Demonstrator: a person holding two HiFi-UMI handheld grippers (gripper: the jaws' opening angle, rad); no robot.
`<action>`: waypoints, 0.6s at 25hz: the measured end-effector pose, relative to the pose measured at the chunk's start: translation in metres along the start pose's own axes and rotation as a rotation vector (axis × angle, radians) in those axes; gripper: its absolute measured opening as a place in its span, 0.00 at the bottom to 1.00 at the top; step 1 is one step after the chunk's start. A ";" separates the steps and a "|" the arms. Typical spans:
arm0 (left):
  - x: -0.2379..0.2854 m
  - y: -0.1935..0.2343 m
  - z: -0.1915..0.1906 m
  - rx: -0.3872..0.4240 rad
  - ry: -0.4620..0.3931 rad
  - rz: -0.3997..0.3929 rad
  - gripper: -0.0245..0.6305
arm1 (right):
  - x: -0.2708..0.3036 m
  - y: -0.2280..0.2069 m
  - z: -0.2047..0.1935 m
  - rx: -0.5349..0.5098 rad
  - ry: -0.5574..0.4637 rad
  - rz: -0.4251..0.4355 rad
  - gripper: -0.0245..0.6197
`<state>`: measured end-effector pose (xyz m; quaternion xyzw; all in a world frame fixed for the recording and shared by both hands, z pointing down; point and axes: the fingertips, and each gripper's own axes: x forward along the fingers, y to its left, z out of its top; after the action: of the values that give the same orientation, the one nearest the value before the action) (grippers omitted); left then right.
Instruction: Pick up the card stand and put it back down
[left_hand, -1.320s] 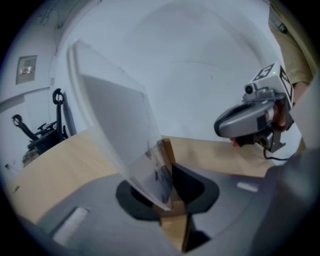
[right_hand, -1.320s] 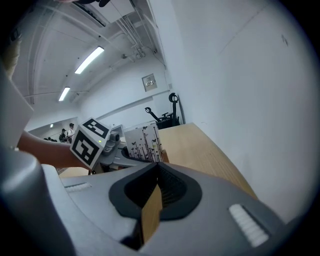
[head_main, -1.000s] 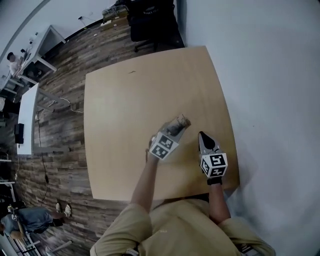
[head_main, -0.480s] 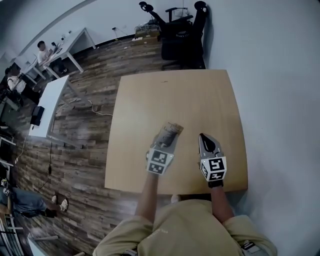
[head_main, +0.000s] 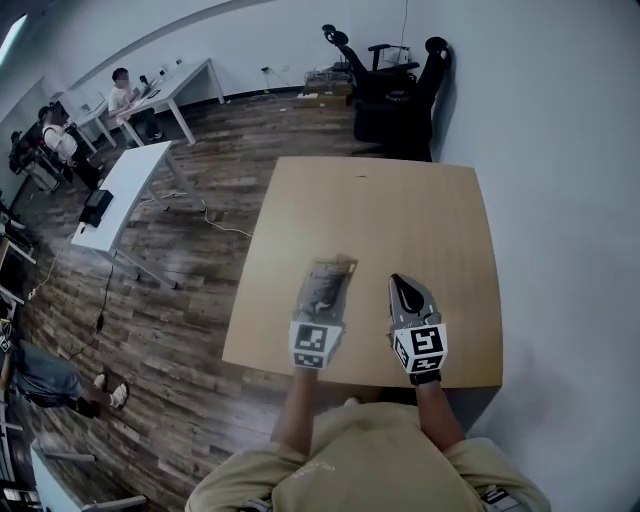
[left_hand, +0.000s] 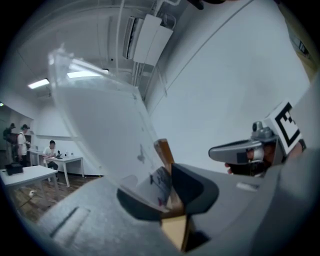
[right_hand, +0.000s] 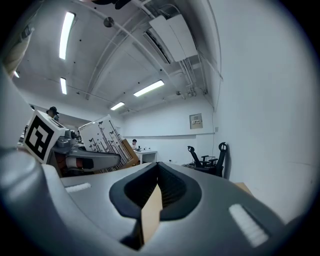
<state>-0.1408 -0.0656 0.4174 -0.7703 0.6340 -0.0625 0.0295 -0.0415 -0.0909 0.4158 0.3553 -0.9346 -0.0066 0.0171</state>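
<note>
The card stand (head_main: 326, 282), a clear panel with a printed card in a wooden base, hangs above the light wooden table (head_main: 400, 210). My left gripper (head_main: 322, 303) is shut on it. In the left gripper view the clear panel (left_hand: 100, 125) rises up to the left and the wooden base (left_hand: 164, 152) sits pinched between the jaws of the left gripper (left_hand: 167, 200). My right gripper (head_main: 405, 292) hovers just right of the stand, shut and empty. In the right gripper view its jaws (right_hand: 156, 187) meet, and the card stand (right_hand: 107, 142) shows at the left.
Black office chairs (head_main: 395, 85) stand beyond the table's far edge. A white wall runs along the right. White desks (head_main: 130, 190) and seated people (head_main: 125, 90) are at the far left on the wood floor. The table's near edge is just under both grippers.
The left gripper has swung the stand from pointing up-right to pointing straight ahead and drawn back toward the near edge. The head view has tilted up toward the room. The right gripper has barely moved.
</note>
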 end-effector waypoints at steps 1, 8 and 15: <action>-0.007 0.001 -0.001 -0.006 -0.001 -0.001 0.14 | -0.001 0.007 0.000 -0.016 0.000 0.002 0.05; -0.047 0.006 -0.008 -0.033 -0.026 0.028 0.14 | -0.013 0.046 -0.004 -0.039 0.002 0.042 0.05; -0.051 0.019 -0.019 -0.080 -0.010 0.097 0.14 | 0.002 0.060 -0.006 -0.037 0.024 0.151 0.05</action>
<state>-0.1712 -0.0184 0.4308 -0.7394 0.6724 -0.0320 0.0049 -0.0827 -0.0471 0.4235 0.2837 -0.9581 -0.0181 0.0351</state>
